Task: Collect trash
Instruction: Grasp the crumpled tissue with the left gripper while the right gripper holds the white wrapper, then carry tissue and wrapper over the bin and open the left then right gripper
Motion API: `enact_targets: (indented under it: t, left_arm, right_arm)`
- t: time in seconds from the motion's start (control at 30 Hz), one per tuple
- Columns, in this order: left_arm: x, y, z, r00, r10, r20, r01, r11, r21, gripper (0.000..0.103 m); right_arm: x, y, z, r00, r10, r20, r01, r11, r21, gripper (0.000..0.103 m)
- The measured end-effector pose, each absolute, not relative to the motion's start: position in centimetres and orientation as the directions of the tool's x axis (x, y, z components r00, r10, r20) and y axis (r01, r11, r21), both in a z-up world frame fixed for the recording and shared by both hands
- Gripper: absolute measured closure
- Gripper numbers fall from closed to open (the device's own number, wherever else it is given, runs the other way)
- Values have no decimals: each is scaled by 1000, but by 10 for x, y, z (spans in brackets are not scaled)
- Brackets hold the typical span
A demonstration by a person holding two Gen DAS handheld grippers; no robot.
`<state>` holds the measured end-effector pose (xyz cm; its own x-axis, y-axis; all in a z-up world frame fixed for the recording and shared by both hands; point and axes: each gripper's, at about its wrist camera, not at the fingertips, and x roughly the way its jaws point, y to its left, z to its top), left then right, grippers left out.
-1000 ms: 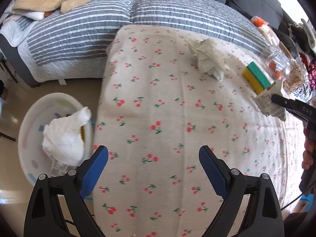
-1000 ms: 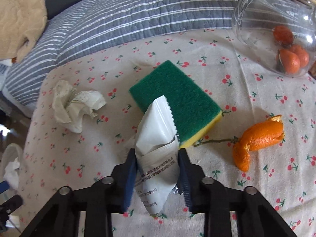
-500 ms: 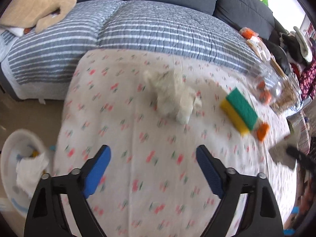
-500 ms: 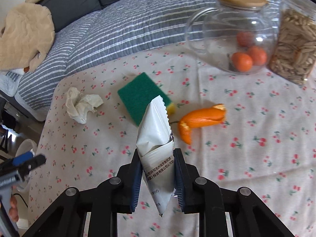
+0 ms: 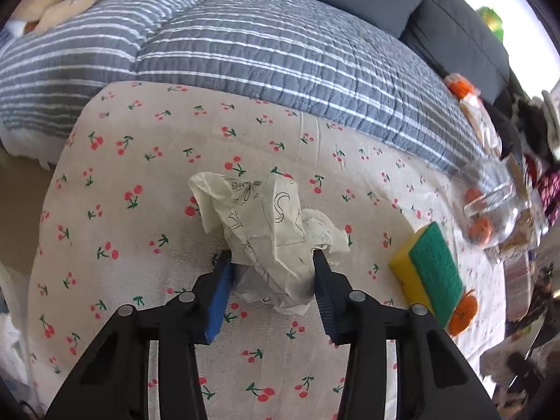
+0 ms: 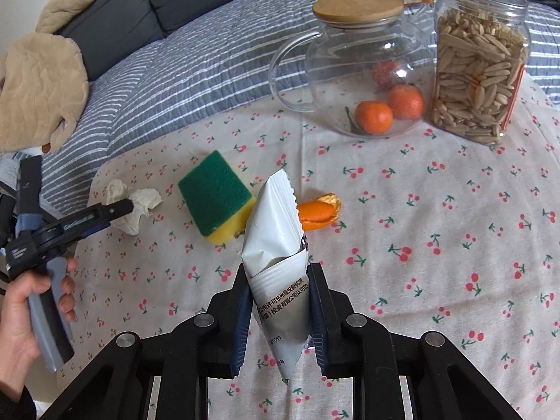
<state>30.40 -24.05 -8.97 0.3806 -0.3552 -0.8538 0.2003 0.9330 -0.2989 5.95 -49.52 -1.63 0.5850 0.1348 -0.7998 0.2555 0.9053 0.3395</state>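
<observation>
Orange peel (image 6: 320, 211) half hidden behind wrapper (image 6: 276, 266). Glass pot (image 5: 497, 206) blurred at left view's right edge. Sponge (image 5: 428, 273) covers most of peel there.

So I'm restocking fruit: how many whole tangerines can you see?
3, all inside the glass pot: one at the front left, one to its right, and one blurred behind them. More may be hidden.

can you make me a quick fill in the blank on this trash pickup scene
1. The left gripper is shut on a crumpled ____.
2. The right gripper holds a white ____.
3. The sponge has a ____ top over a yellow base.
4. The glass pitcher has a ____ lid.

Missing words: tissue; wrapper; green; wooden
</observation>
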Motion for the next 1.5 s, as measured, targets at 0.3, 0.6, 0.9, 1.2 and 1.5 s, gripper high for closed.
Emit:
enact_targets:
  t: [0.3, 0.6, 0.9, 1.2, 1.5]
  left_arm:
    - [267, -214, -78, 353, -393, -849, 254, 914, -318, 61]
    - [208, -146, -51, 358, -453, -816, 254, 889, -382, 61]
    - [167, -70, -35, 382, -487, -786, 179, 873, -454, 61]
    - [158, 11, -25, 478, -401, -782, 88, 907, -411, 61]
    - [168, 84, -43, 521, -266, -811, -44, 941, -337, 60]
  right_arm:
    - [52, -493, -11, 587, 148, -796, 251, 902, 352, 76]
    - [50, -459, 4, 598, 191, -779, 202, 904, 376, 76]
    - [60, -410, 12, 590, 233, -773, 136, 915, 380, 75]
    - [77, -345, 5, 551, 302, -778, 53, 918, 394, 75]
    - [94, -301, -6, 514, 321, -795, 7, 926, 378, 74]
